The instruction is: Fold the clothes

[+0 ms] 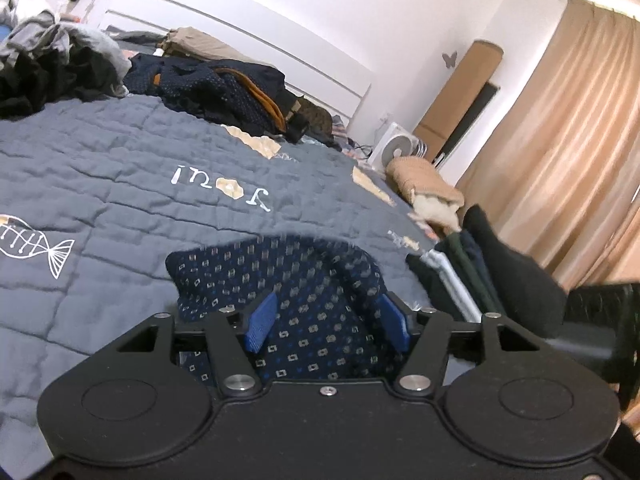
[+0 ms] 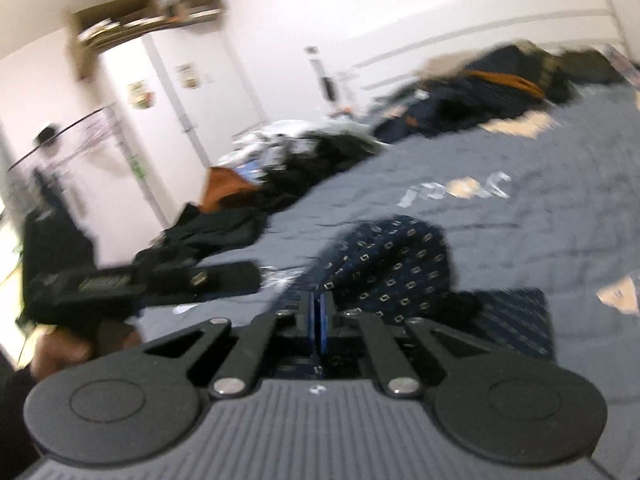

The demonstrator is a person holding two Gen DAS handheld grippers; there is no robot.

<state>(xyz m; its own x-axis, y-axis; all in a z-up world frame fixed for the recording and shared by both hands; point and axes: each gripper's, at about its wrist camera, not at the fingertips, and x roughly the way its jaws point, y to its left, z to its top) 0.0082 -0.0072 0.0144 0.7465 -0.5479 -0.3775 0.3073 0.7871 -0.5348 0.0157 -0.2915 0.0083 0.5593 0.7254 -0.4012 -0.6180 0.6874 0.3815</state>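
A navy garment with small square prints (image 1: pixel 280 268) lies partly folded on the grey-blue quilt (image 1: pixel 100 168). My left gripper (image 1: pixel 328 320) hovers low over it, open, its blue pads (image 1: pixel 262 322) wide apart with the fabric lying between them. In the blurred right wrist view, my right gripper (image 2: pixel 319 312) is shut, pinching an edge of the same navy garment (image 2: pixel 396 256), which humps up just beyond the fingertips. The left gripper (image 2: pixel 152 280), held by a hand (image 2: pixel 60 352), shows at the left of that view.
Piles of dark and grey unfolded clothes (image 1: pixel 208 88) crowd the head of the bed. A stack of folded dark clothes (image 1: pixel 480 272) sits at the bed's right edge, beside a beige bundle (image 1: pixel 428 188). Beyond stand a white fan (image 1: pixel 396 148) and tan curtains (image 1: pixel 568 140).
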